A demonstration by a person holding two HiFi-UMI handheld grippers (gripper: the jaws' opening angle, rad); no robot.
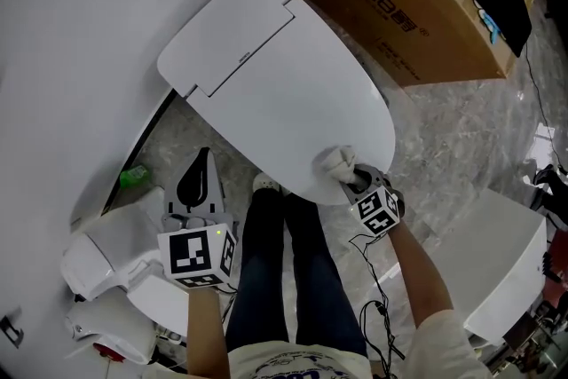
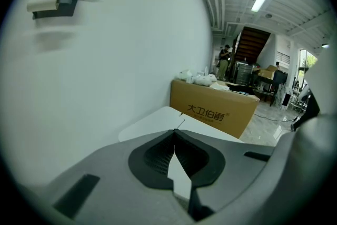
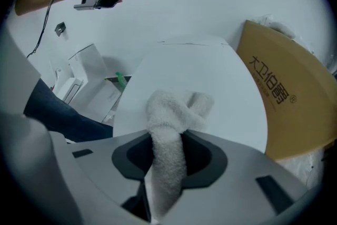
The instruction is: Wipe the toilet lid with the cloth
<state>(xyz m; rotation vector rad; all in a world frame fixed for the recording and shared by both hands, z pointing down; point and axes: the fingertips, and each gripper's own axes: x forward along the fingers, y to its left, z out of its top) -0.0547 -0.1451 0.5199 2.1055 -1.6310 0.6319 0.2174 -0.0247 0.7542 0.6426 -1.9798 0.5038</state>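
Head view: toilet lid (image 1: 275,93), white, closed, its long axis running up-left away from the person. Cloth (image 1: 338,162), white terry, lay bunched on the lid's near edge at the right hand-held gripper (image 1: 358,180). The left hand-held gripper (image 1: 199,177) was well apart, off the lid.
Left gripper view: jaws clenched, empty.
Right gripper view: jaws grasped the cloth, and the lid stretched ahead.
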